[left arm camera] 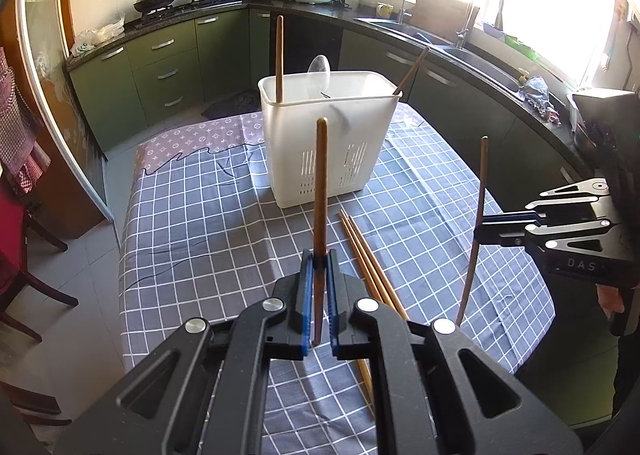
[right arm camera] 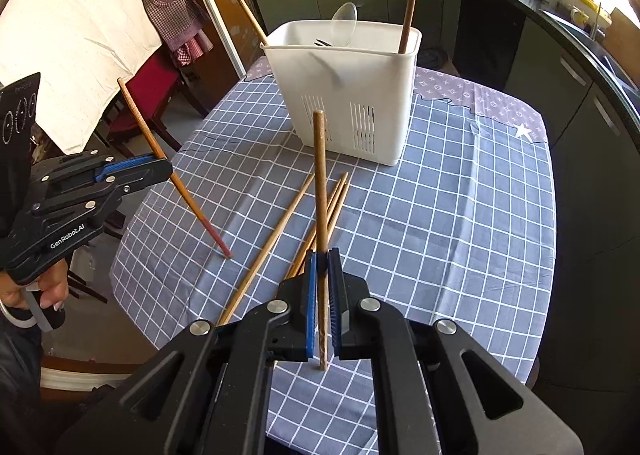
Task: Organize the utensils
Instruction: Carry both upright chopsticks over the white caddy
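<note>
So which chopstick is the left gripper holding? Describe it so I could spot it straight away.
Start at the white utensil basket on the checked tablecloth. Near the cloth's edge, the left gripper is shut on one chopstick. Unlike the loose chopsticks lying flat, it stands slanted with its reddish tip on the cloth; the right gripper's chopstick hangs clear.

Table (right arm camera: pixel 460 215) covered with grey checked cloth (right arm camera: pixel 440 255). White basket (right arm camera: pixel 344 95) stood on cloth, far ahead of jaws. Loose chopsticks (right arm camera: pixel 276 235) laid flat on cloth, between basket and jaws, just under right jaws.
</note>
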Motion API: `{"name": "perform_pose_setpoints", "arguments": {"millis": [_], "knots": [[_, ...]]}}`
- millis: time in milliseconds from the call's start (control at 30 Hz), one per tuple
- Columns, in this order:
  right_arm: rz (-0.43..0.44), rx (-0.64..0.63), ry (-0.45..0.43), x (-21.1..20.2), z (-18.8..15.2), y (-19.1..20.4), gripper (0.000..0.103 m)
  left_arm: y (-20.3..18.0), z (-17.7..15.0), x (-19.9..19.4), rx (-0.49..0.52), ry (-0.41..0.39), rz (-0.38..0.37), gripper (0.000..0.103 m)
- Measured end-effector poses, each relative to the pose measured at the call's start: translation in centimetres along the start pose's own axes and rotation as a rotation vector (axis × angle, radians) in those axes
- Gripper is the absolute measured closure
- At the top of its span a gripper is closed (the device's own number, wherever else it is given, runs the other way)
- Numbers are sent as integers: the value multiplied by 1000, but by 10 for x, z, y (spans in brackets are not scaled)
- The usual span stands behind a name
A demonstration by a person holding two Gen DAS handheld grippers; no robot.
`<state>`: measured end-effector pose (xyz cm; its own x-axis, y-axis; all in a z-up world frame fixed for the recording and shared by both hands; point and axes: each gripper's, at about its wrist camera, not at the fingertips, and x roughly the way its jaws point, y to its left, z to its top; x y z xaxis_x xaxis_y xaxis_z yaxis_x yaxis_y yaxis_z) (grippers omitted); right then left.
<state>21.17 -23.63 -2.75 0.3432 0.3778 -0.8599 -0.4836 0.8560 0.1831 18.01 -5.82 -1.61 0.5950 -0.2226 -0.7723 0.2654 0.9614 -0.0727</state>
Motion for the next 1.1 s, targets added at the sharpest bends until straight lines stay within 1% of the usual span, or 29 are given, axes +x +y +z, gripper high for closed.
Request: {"name": "perform_pose_setpoints", "arguments": {"millis": [233, 500, 633, 767, 833, 900, 1100], "knots": [[1, -7, -27, -11, -3, -3, 96, -6, 3, 1, 18, 9, -1, 97], [14, -12, -57, -19, -3, -4, 96, -12, 12, -5, 43, -4, -4, 97], [24, -9, -84, -28, 4, -5, 96, -14, 21, -11, 48, -14, -4, 97], [30, -18, -133, -47, 19, -3, 96, -17, 37, -22, 52, -31, -12, 97], [31, -29, -168, -61, 29, 0, 96, -17, 49, -32, 50, -52, -21, 97], [30, -38, -213, -78, 42, 3, 96, -19, 64, -46, 50, -89, -27, 97], [36, -28, -344, -130, 97, 4, 96, -27, 117, -94, 58, -265, -25, 97]]}}
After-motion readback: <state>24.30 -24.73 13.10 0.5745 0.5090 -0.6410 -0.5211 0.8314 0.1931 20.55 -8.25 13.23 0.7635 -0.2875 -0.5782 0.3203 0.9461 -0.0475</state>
